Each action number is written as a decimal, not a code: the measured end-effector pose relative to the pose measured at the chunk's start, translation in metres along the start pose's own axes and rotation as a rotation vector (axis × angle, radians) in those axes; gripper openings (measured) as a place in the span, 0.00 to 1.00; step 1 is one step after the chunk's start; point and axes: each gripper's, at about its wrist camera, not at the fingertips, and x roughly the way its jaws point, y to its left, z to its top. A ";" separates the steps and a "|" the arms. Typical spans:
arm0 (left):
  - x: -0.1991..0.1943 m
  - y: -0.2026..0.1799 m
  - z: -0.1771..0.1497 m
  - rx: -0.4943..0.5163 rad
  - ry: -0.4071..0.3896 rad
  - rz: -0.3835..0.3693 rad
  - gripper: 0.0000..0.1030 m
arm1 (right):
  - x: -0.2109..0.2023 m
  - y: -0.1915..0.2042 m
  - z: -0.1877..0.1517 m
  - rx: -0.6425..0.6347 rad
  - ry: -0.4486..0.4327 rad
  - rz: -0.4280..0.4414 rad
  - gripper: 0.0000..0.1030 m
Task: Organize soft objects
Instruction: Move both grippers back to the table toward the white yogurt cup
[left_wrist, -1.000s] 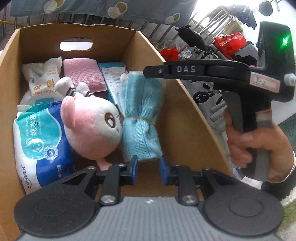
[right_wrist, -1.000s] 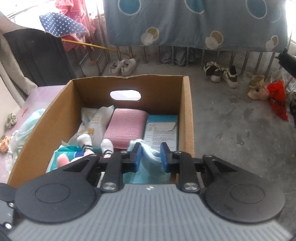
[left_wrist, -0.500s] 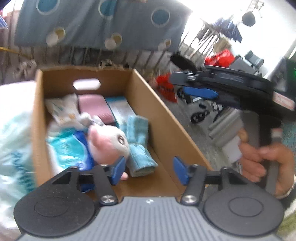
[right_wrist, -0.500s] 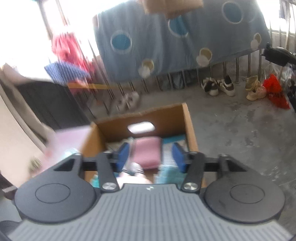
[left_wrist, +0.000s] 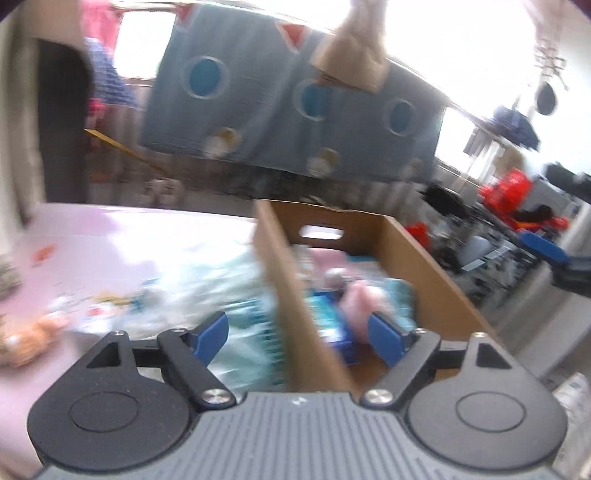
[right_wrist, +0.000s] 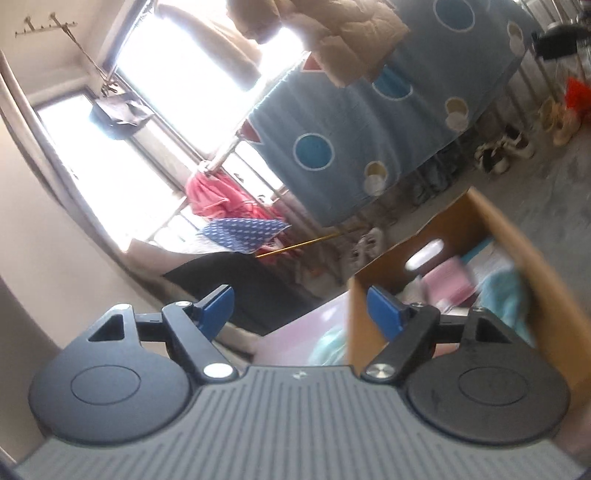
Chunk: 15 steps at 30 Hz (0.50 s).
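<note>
While both grippers hang above the table with jaws spread wide and nothing held, the soft things sit packed in the cardboard box (left_wrist: 417, 251) — pink plush toy (left_wrist: 360, 302) among them. Only the left gripper (left_wrist: 297, 334) sees more soft items (left_wrist: 236, 314) outside on the pink table (left_wrist: 110, 236); the right gripper (right_wrist: 299, 308) looks up toward the window — probably between picks.

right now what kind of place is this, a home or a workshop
Probably a lived-in home, perhaps an enclosed balcony or laundry corner: a dotted blue blanket hangs on a railing by bright windows, and pairs of shoes sit on the concrete floor.
</note>
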 end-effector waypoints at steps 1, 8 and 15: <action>-0.007 0.010 -0.003 -0.014 -0.005 0.018 0.81 | 0.002 0.005 -0.013 0.008 0.010 0.004 0.78; -0.038 0.067 -0.024 -0.119 -0.028 0.117 0.81 | 0.032 0.027 -0.087 0.087 0.089 0.069 0.78; -0.058 0.099 -0.040 -0.148 -0.040 0.197 0.81 | 0.069 0.038 -0.139 0.138 0.173 0.079 0.78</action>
